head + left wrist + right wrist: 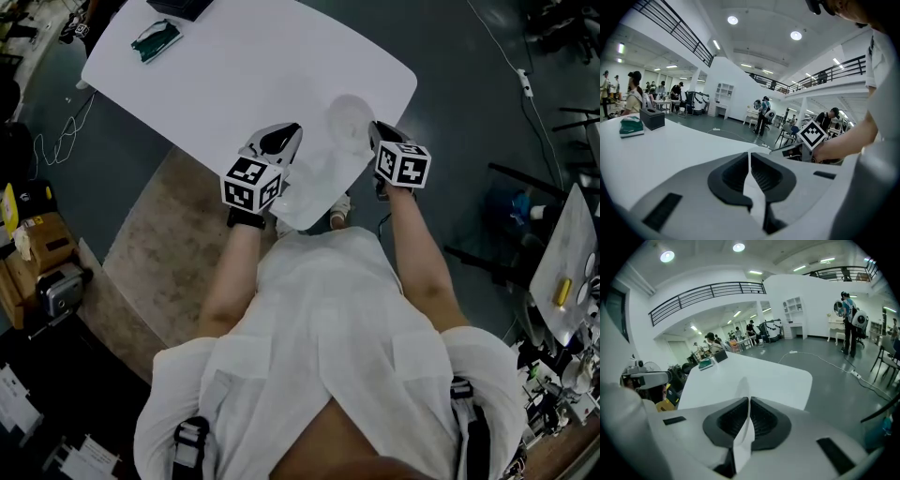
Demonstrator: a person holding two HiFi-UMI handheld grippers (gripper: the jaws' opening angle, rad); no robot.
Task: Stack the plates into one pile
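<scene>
1. My left gripper [292,131] is clamped on the rim of a thin white plate [753,194]. The plate shows edge-on between the pads and is held over the near corner of the white table [216,75]. From the head view it is hard to pick out against the tabletop.

2. My right gripper [373,129] is closed tight on the rim of a second plate [349,119]. This one is a pale round disc just inside that gripper, by the table's near right edge. I cannot tell whether its underside touches the tabletop.

3. Both plates look very thin, so I judge them light and somewhat springy. Each should lift easily but may sag or flap from a single grip point. The smooth pale surface could also slide between the pads if the squeeze eases.

4. The rim is the only place the pads can bite, as the flat middle offers nothing to pinch. I would keep each grip shallow on the edge and the plate near level. That way one plate can settle onto the other without my pads getting trapped between them.
</scene>
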